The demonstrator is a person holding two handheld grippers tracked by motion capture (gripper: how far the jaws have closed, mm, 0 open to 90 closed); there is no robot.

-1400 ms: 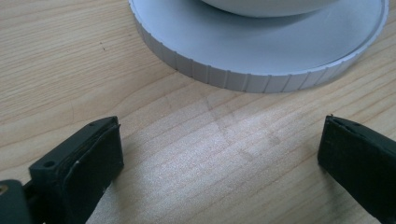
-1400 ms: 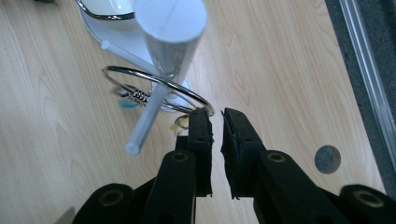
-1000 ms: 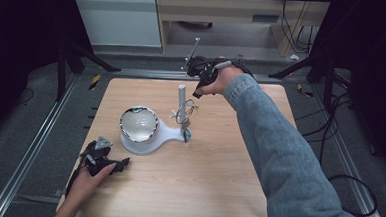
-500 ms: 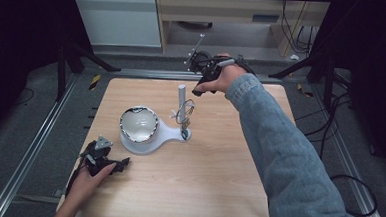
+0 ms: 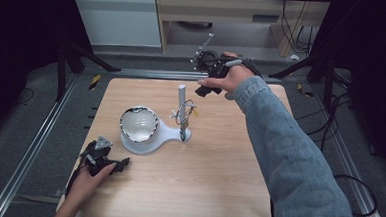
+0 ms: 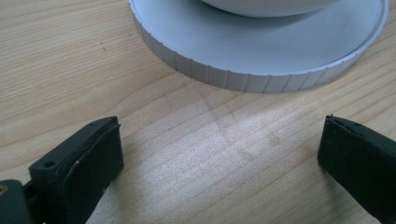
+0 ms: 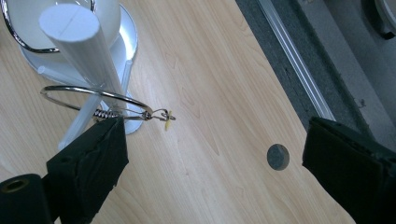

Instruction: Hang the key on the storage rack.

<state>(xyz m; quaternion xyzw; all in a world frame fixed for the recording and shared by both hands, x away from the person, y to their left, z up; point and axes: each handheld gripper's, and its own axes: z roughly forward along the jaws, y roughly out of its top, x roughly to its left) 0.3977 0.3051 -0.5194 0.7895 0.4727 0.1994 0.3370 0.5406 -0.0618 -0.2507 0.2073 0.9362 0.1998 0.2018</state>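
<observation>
At the near left corner of the wooden table (image 5: 217, 190), the left gripper (image 5: 109, 164) is lying low in the person's left hand (image 5: 88, 179), its jaws standing wide apart with bare wood between them, just short of the ribbed round base (image 6: 261, 51) of the white stand (image 5: 152, 136). A silvery bowl (image 5: 138, 123) is sitting on that base. Farther back, near the table's middle, a white post (image 5: 181, 95) is rising upright from the stand's narrow end, with a wire ring (image 7: 100, 95) and small spring clip (image 7: 159, 114) hanging around it. Beyond the post, toward the far edge, the right gripper (image 5: 205, 86) is hovering above the table in the right hand (image 5: 228, 75), its jaws having just been opening, released and gripping nothing, the ring lying just beside one jaw in the right gripper view.
</observation>
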